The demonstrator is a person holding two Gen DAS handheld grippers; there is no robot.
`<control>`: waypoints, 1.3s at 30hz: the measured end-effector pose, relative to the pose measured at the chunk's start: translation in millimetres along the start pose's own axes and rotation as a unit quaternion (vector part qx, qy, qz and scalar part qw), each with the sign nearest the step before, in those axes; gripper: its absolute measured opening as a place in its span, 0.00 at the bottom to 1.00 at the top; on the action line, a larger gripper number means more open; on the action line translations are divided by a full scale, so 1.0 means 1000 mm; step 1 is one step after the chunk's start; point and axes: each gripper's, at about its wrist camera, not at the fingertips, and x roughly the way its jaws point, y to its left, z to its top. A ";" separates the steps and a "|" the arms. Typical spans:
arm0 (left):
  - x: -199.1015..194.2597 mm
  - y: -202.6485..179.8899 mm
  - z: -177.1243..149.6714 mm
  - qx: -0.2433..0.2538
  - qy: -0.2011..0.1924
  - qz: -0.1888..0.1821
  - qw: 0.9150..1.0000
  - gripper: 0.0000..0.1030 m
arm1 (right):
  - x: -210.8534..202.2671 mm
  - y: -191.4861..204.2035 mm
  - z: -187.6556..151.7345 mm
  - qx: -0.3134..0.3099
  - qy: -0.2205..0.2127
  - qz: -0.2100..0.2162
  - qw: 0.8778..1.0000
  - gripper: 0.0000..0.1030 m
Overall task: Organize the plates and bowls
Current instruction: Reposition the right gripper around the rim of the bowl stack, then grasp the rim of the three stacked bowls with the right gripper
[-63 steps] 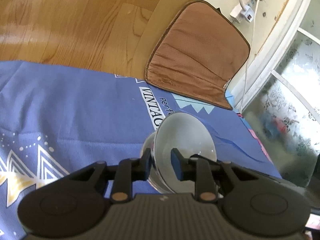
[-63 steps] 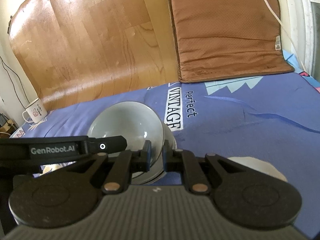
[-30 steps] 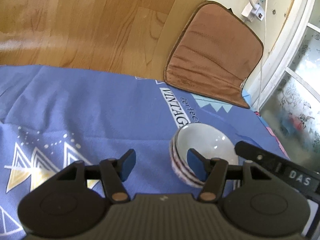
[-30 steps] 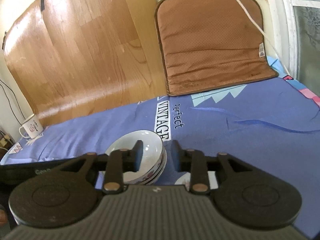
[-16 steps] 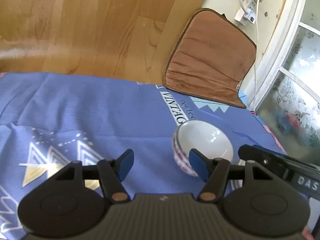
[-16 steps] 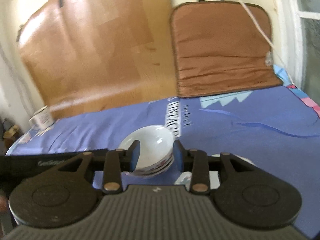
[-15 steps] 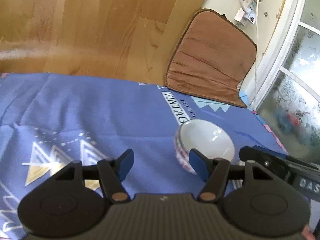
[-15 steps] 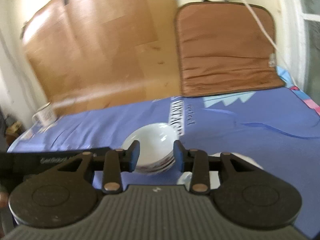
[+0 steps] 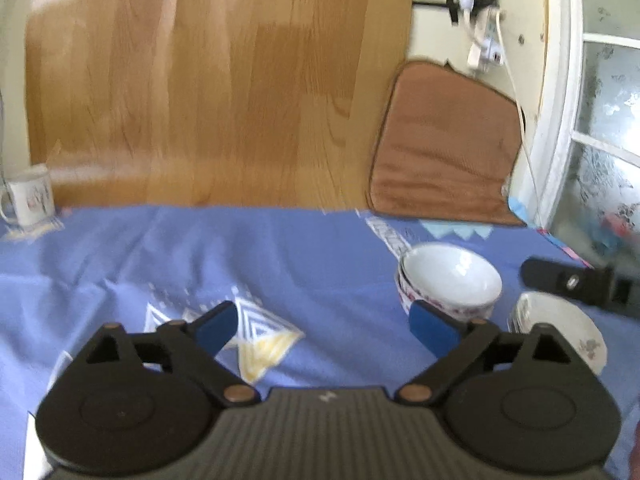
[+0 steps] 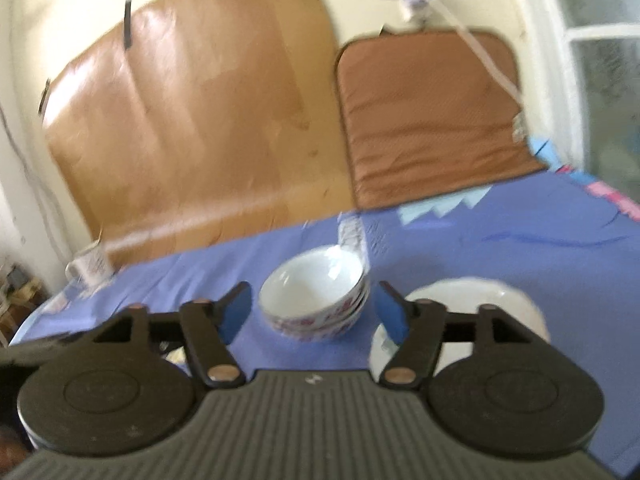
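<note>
Lying across the whole lower half of both views: blue printed tablecloth [image 9: 280, 264], patterned with white and yellow triangles.

Leaning upright at 12 o'clock behind the cloth: wood-grain board [image 9: 208, 92], with brown quilted cushion [image 9: 444, 160] propped just beside it at 2 o'clock; white cable [image 10: 488, 64] hanging down across the cushion.

Spreading wide at 6 o'clock in the left wrist view: left gripper [image 9: 326, 320], released, jaws having just been opening, nothing between them but bare cloth; right blue pad [image 9: 434, 328] overlapping the bowls' near edge in the picture, contact not clear.

Spreading at 6 o'clock in the right wrist view: right gripper [image 10: 314, 312], released, jaws having just been opening, bowls showing between the two blue pads, beyond them, with a gap on either side.

Resting on the cloth, right of the bowls: white plates [image 10: 484, 304], stacked, faint floral marks on the rim; count unclear.

Sitting upright on the cloth at 3 o'clock from the left gripper: stack of white bowls [image 9: 450, 284], nested, red floral band outside, free of both tools.

Standing at 9 o'clock at the cloth's far edge: white mug [image 9: 30, 200], well apart from the bowls.
</note>
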 end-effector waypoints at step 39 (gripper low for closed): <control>0.042 0.002 0.050 -0.078 0.097 -0.095 0.988 1.00 | 0.056 -0.079 0.078 0.053 0.177 0.082 0.979 0.87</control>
